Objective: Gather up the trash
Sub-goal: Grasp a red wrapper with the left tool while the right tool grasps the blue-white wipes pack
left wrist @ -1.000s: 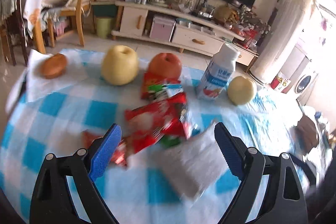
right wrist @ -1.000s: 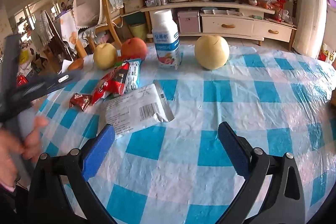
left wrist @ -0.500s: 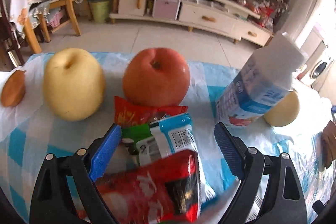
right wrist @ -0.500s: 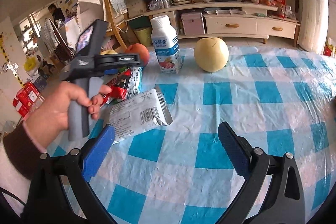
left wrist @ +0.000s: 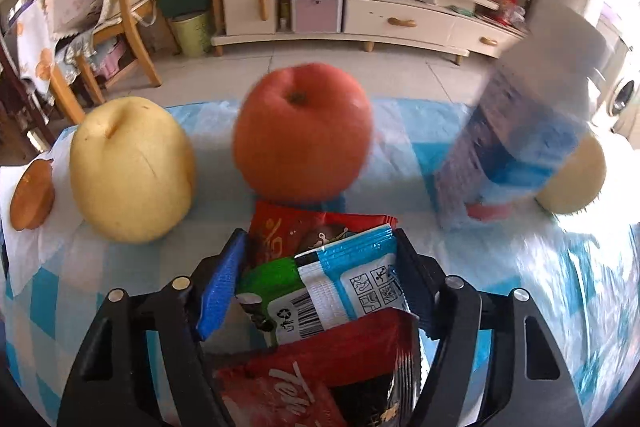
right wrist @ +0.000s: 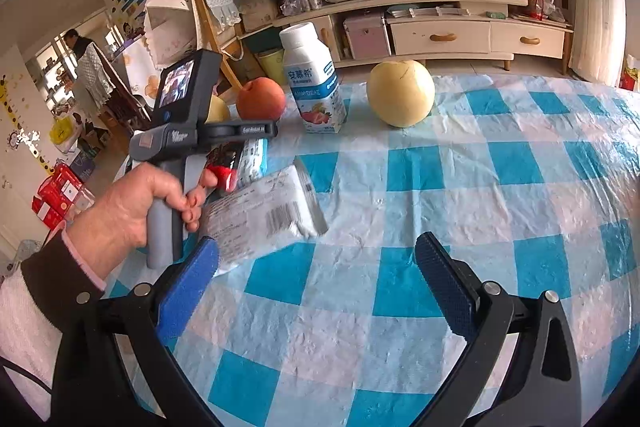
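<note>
Between the left gripper's (left wrist: 320, 267) just-narrowed jaws, snack wrappers (left wrist: 332, 283) are bracketed before the red apple (left wrist: 302, 131); pad contact seems likely, unconfirmed. Grasp step; firm closure, then lift, is required. Right gripper (right wrist: 316, 279) is held spread, empty.

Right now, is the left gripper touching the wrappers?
Touching. The left wrist view shows the left gripper closing on the wrappers, both pads against their edges.

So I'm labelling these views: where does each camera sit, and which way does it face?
Left wrist: on the left tool, looking down at snack wrappers between its just-closing jaws, red apple beyond; only its fingers show.
Right wrist: on the right tool, open over the checked tablecloth; the left hand shows.
Shared: apple, milk bottle, wrappers.
</note>
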Available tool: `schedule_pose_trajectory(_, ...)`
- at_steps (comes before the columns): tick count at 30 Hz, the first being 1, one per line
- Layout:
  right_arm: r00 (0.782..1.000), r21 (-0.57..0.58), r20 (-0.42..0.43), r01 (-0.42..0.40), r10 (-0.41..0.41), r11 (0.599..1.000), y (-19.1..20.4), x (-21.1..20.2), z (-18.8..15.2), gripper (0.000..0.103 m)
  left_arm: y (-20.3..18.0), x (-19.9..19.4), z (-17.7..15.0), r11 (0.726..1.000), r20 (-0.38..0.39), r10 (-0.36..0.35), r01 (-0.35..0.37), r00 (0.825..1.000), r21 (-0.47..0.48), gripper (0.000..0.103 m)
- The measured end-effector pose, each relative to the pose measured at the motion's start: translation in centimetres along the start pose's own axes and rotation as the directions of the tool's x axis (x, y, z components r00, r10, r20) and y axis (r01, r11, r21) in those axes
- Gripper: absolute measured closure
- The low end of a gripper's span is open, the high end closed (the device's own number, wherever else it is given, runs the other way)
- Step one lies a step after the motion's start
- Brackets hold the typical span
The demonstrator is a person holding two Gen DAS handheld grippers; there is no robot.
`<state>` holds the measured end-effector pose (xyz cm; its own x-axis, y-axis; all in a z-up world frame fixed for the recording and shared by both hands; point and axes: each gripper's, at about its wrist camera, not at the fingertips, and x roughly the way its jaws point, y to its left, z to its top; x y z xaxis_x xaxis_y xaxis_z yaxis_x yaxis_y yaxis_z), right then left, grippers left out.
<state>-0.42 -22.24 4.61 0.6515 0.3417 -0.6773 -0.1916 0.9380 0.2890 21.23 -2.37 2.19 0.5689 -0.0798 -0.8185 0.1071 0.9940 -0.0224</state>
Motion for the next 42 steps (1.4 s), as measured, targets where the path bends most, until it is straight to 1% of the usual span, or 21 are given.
schedule_pose_trajectory(3, 1.000, 0.000, 0.004, 0.020, -0.020, 1.000, -0.3, 0.0, 0.1, 0.004, -1.0, -0.8, -1.1, 0.999, -0.004, -0.032, 0.032, 0.999, 0.032, 0.032)
schedule_pose_trajectory(5, 0.999, 0.001, 0.011, 0.035, -0.035, 0.999, -0.7, 0.0, 0.2, 0.004, -1.6, -1.6, -2.0, 0.996, -0.011, -0.069, 0.069, 0.998, 0.050, 0.032)
schedule_pose_trajectory(6, 0.999, 0.004, 0.015, 0.046, -0.046, 0.999, -0.9, -0.1, 0.2, 0.004, -2.1, -2.1, -2.7, 0.994, -0.015, -0.091, 0.091, 0.996, 0.059, 0.032)
schedule_pose_trajectory(9, 0.998, 0.022, 0.011, 0.067, -0.067, 0.998, -1.6, 0.0, 0.3, 0.004, -3.7, -3.8, -5.3, 0.986, -0.018, -0.118, 0.119, 0.993, 0.117, 0.032)
schedule_pose_trajectory(14, 0.998, 0.040, 0.012, 0.067, -0.068, 0.997, -2.2, -0.2, 0.3, 0.004, -5.4, -6.5, -8.7, 0.967, -0.049, -0.191, 0.197, 0.980, 0.159, 0.032)
schedule_pose_trajectory(15, 0.998, 0.039, 0.010, 0.067, -0.067, 0.997, -2.2, -0.2, 0.2, 0.004, -5.4, -7.2, -9.3, 0.962, -0.058, -0.213, 0.220, 0.975, 0.159, 0.032)
schedule_pose_trajectory(17, 0.998, 0.044, -0.002, 0.059, -0.059, 0.997, -2.3, -0.1, 0.2, 0.004, -4.7, -8.9, -10.1, 0.959, -0.048, -0.247, 0.251, 0.968, 0.129, 0.032)
schedule_pose_trajectory(20, 0.999, 0.061, -0.021, 0.037, -0.035, 0.997, -2.4, 0.0, 0.0, 0.004, -2.1, -11.5, -10.8, 0.962, 0.011, -0.268, 0.267, 0.963, 0.049, 0.030)
schedule_pose_trajectory(21, 0.999, 0.065, -0.028, 0.027, -0.025, 0.998, -2.3, 0.1, 0.0, 0.004, -0.6, -12.5, -10.9, 0.968, 0.048, -0.253, 0.252, 0.966, 0.015, 0.030)
schedule_pose_trajectory(22, 0.999, 0.068, -0.034, 0.017, -0.014, 0.998, -2.2, 0.2, -0.1, 0.004, 0.9, -13.4, -10.9, 0.976, 0.086, -0.217, 0.219, 0.972, -0.010, 0.028)
schedule_pose_trajectory(23, 0.999, 0.075, -0.041, 0.002, 0.001, 0.997, -2.1, 0.4, -0.2, 0.004, 2.4, -14.1, -11.0, 0.983, 0.113, -0.175, 0.180, 0.978, -0.034, 0.026)
schedule_pose_trajectory(24, 0.999, 0.079, -0.045, -0.010, 0.014, 0.997, -1.8, 0.5, -0.3, 0.004, 3.6, -14.1, -10.9, 0.987, 0.120, -0.145, 0.153, 0.982, -0.056, 0.022)
schedule_pose_trajectory(26, 0.997, 0.087, -0.055, -0.042, 0.047, 0.995, -1.4, 0.7, -0.5, 0.004, 6.8, -13.6, -10.7, 0.987, 0.090, -0.069, 0.081, 0.994, -0.139, 0.022)
schedule_pose_trajectory(28, 0.996, 0.080, -0.064, -0.062, 0.068, 0.995, -0.6, 1.0, -0.6, 0.004, 9.0, -13.1, -10.8, 0.975, 0.065, -0.024, 0.037, 0.998, -0.217, 0.022)
schedule_pose_trajectory(29, 0.995, 0.068, -0.068, -0.073, 0.078, 0.995, -0.1, 1.2, -0.7, 0.004, 9.8, -12.7, -10.8, 0.967, 0.052, -0.011, 0.024, 0.999, -0.254, 0.022)
schedule_pose_trajectory(31, 0.992, 0.045, -0.075, -0.093, 0.096, 0.995, 0.9, 1.4, -0.8, 0.004, 10.5, -12.0, -10.9, 0.958, 0.037, -0.009, 0.019, 0.999, -0.288, 0.022)
schedule_pose_trajectory(32, 0.991, 0.030, -0.083, -0.106, 0.108, 0.994, 1.4, 1.5, -0.9, 0.004, 10.6, -11.6, -11.1, 0.955, 0.032, -0.013, 0.022, 0.999, -0.296, 0.022)
schedule_pose_trajectory(34, 0.989, 0.000, -0.096, -0.117, 0.116, 0.993, 2.3, 1.8, -1.2, 0.004, 9.7, -10.3, -10.9, 0.962, 0.012, -0.022, 0.024, 1.000, -0.271, 0.019)
schedule_pose_trajectory(36, 0.988, -0.032, -0.110, -0.111, 0.107, 0.993, 3.0, 2.1, -1.4, 0.004, 9.0, -9.1, -10.3, 0.976, -0.003, 0.026, -0.026, 1.000, -0.216, 0.018)
schedule_pose_trajectory(37, 0.988, -0.040, -0.113, -0.107, 0.102, 0.993, 3.1, 2.1, -1.5, 0.004, 8.8, -8.8, -10.2, 0.979, 0.000, 0.039, -0.039, 0.999, -0.201, 0.017)
schedule_pose_trajectory(42, 0.988, -0.057, -0.121, -0.107, 0.100, 0.993, 3.4, 2.4, -1.7, 0.004, 10.7, -7.7, -10.1, 0.971, -0.007, 0.039, -0.040, 0.999, -0.234, 0.017)
